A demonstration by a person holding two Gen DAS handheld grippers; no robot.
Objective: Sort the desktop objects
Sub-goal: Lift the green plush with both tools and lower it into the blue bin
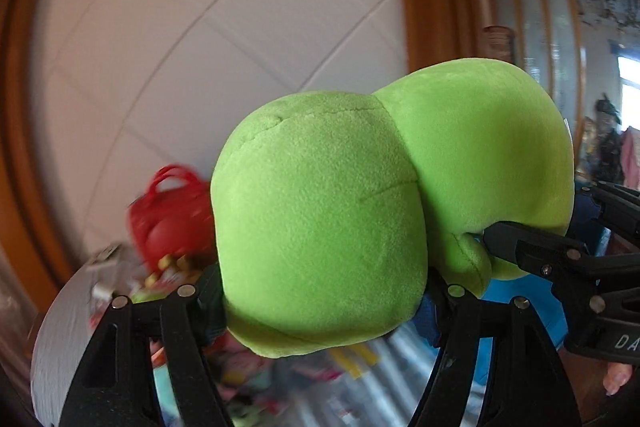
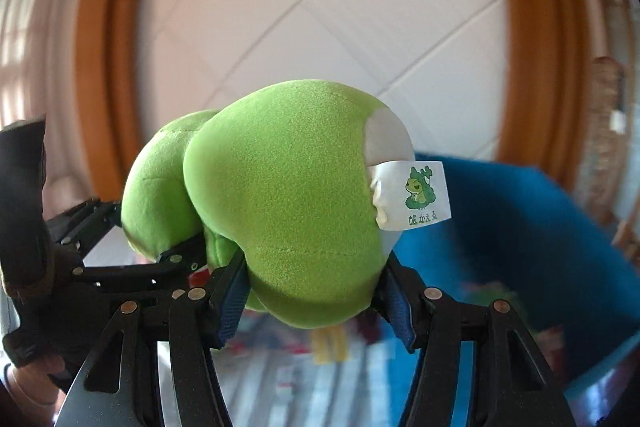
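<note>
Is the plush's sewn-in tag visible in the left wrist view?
No: the left wrist view shows only the green plush frog and its seams; the white tag with the frog print appears only in the right wrist view.

Both wrist views close, share plush (image 1: 320, 219).

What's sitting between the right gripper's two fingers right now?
The green plush frog: the right gripper clamps one end of it, white tag beside, clearest in the right wrist view.
</note>
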